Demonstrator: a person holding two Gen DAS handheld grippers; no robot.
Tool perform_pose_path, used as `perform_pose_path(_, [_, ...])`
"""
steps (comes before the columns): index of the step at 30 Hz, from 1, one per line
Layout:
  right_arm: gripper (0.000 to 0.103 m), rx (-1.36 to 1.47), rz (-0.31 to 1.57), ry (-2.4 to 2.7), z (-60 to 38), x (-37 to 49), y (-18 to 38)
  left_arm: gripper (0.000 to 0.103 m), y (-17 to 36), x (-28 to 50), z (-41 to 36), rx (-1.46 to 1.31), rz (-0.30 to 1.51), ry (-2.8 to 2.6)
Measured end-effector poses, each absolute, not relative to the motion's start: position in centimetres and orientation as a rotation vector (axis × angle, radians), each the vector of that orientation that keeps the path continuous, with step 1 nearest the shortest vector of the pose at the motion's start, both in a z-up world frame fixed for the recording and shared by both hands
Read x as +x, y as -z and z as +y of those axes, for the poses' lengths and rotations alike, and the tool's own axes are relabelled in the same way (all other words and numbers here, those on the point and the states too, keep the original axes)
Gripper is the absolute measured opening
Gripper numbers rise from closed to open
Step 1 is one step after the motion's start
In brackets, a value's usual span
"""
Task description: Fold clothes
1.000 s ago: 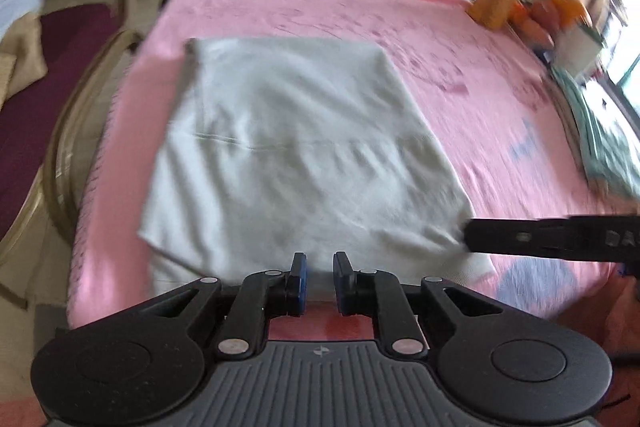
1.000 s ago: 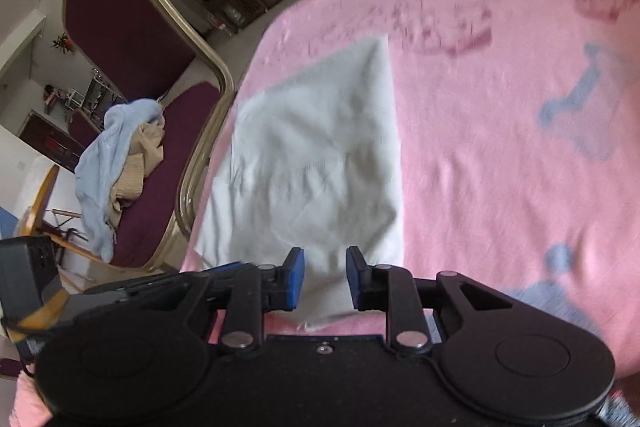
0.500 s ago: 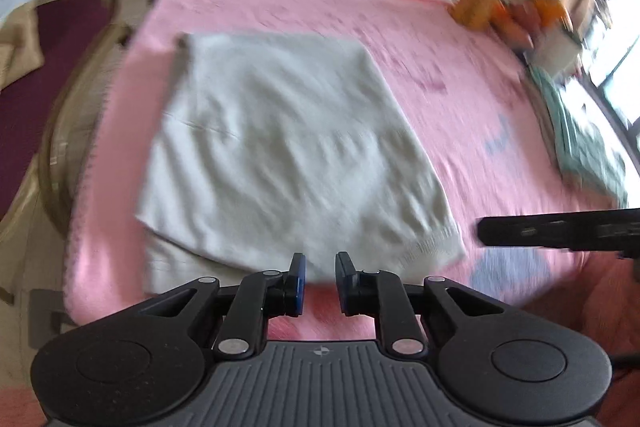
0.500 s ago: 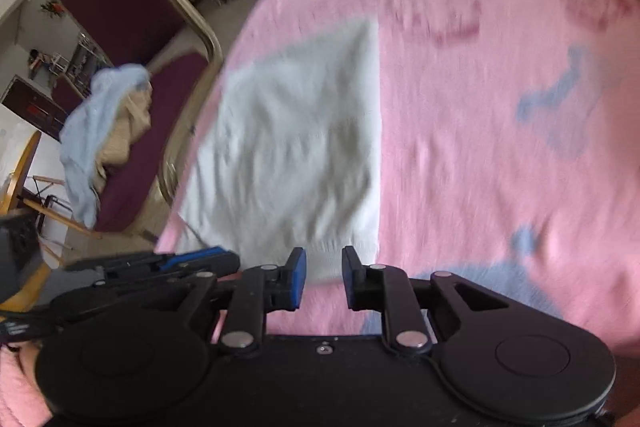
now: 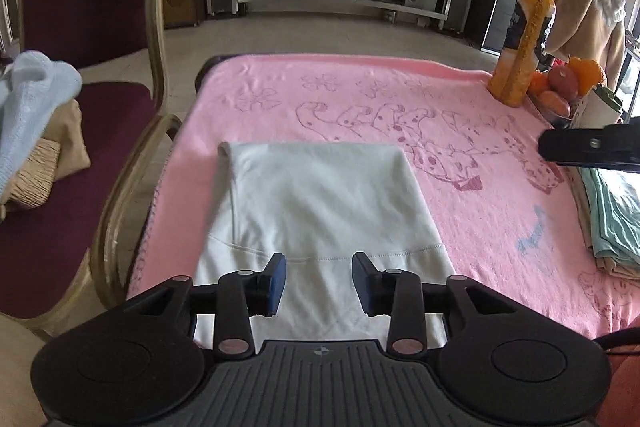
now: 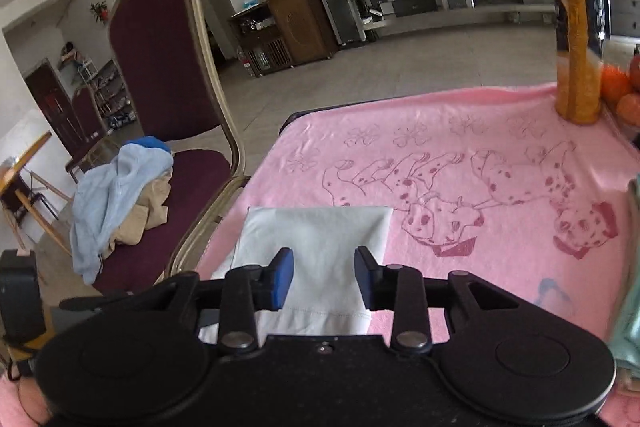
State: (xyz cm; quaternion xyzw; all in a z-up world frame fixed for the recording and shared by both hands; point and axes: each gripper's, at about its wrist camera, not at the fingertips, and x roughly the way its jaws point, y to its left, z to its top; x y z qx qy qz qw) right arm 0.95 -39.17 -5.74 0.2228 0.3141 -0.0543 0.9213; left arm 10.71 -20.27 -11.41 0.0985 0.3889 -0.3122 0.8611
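Pink blanket [image 5: 460,195] with spotted-dog prints covers your tabletop, and behind it a living room shows along the top of both frames. Your folded white garment [image 5: 320,207] lies flat on the blanket in the lower middle of the left wrist view, near the tabletop's left edge, its stitched hem running across just above the fingertips. In the right wrist view the same garment [image 6: 320,247] sits low and centre.

Your left tongs [image 5: 319,281] stand apart with nothing between the blue pads, hovering over the near end of the garment. Your right tongs [image 6: 324,279] are likewise spread wide and empty above the cloth; their black body also pokes in at the right edge of the left wrist view.

A maroon chair [image 6: 168,67] stands at the left of both frames, with a heap of pale blue and beige clothes [image 6: 116,195] on its seat. An orange drink bottle [image 5: 524,43] stands upright at the upper right of the blanket, fruit [image 5: 568,83] beside it. A stack of folded greenish clothes [image 5: 608,219] rests at the right edge.
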Motion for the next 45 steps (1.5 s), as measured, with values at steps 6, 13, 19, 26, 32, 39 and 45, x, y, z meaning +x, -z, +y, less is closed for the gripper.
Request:
perform_pose_path(6, [0.033,0.477,0.625,0.101,-41.3,4.2,8.5,0.040,12.0,15.3,-18.9,0.138,0.901,0.563])
perform_pose_path(13, [0.041,0.575,0.606,0.114,-44.4,6.1,12.1,0.053,13.0,21.1,-17.3,0.020,0.939,0.490])
perform_pose_path(19, [0.042,0.680,0.671,0.122,-45.3,7.0,15.4,0.054,15.2,23.9,-15.4,-0.180,1.063,0.437])
perform_pose_path(26, [0.043,0.801,0.731,0.104,-45.9,7.1,17.4,0.062,16.0,24.6,-14.9,-0.216,1.110,0.479])
perform_pose_path(32, [0.043,0.888,0.771,0.106,-46.6,7.1,19.0,0.059,17.4,25.3,-14.9,-0.263,1.171,0.504])
perform_pose_path(39, [0.035,0.947,0.799,0.045,-46.3,8.1,20.1,0.054,18.1,25.8,-15.7,-0.276,1.179,0.536])
perform_pose_path(45, [0.029,1.032,0.801,0.016,-46.7,9.0,21.2,0.054,18.1,26.2,-16.4,-0.259,1.170,0.555])
